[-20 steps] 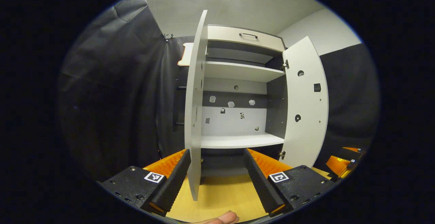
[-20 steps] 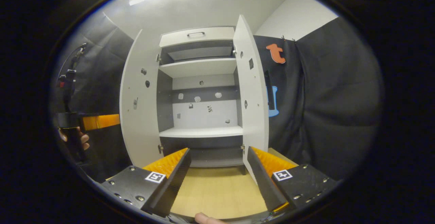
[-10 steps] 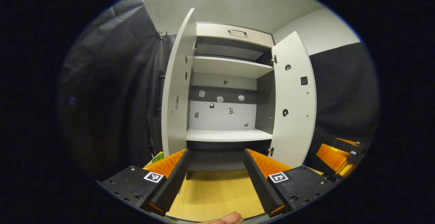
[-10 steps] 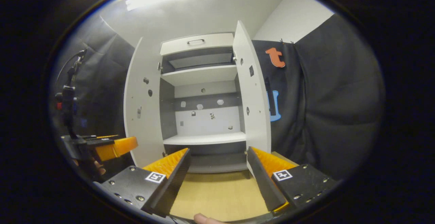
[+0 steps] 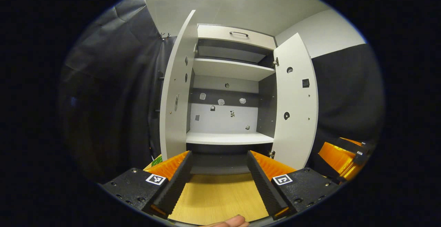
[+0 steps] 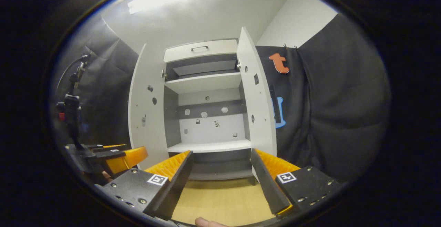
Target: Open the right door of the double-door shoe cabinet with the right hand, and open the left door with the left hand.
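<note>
Shoe cabinet [image 5: 227,82]: we see it at frame centre, standing on the wooden floor [image 5: 217,199].
Left door [image 5: 174,92]: swung wide open.
Right door [image 5: 294,103]: swung wide open.
Left gripper [image 5: 217,182]: our fingers spread, holding nothing, short of the cabinet.
Right gripper [image 6: 220,182]: our fingers spread, holding nothing, short of the cabinet.

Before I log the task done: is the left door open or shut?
Open. The left door stands swung out from the cabinet, its inner face showing, with the shelves exposed.
</note>
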`<state>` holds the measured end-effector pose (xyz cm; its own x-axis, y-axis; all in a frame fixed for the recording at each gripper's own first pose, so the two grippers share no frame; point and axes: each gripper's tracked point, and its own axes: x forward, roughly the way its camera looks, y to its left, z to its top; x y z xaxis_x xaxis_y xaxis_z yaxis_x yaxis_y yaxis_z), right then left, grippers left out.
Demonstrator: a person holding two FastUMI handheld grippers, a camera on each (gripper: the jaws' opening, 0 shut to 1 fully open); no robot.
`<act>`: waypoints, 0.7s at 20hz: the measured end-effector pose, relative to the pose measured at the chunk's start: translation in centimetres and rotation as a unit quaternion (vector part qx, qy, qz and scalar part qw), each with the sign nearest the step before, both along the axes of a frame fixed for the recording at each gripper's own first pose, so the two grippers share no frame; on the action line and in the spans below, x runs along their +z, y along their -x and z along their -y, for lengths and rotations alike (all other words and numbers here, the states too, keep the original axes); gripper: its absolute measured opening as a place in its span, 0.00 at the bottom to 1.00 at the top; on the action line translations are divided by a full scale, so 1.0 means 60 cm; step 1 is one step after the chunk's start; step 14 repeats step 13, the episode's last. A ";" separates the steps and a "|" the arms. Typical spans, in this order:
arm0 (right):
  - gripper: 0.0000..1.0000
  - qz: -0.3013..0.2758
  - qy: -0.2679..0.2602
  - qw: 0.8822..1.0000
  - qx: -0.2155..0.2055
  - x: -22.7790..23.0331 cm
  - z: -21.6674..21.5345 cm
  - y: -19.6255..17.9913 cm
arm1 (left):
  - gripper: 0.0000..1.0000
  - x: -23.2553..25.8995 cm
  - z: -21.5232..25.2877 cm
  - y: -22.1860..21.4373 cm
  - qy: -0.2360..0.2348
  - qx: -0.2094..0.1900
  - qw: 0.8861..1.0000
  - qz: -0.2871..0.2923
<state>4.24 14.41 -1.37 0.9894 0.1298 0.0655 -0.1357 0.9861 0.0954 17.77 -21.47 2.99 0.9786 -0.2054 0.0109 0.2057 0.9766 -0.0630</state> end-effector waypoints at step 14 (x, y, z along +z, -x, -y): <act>0.99 -0.003 0.010 1.000 -0.006 -0.008 -0.013 -0.009 | 0.97 0.005 -0.016 -0.013 -0.011 0.020 1.000 0.017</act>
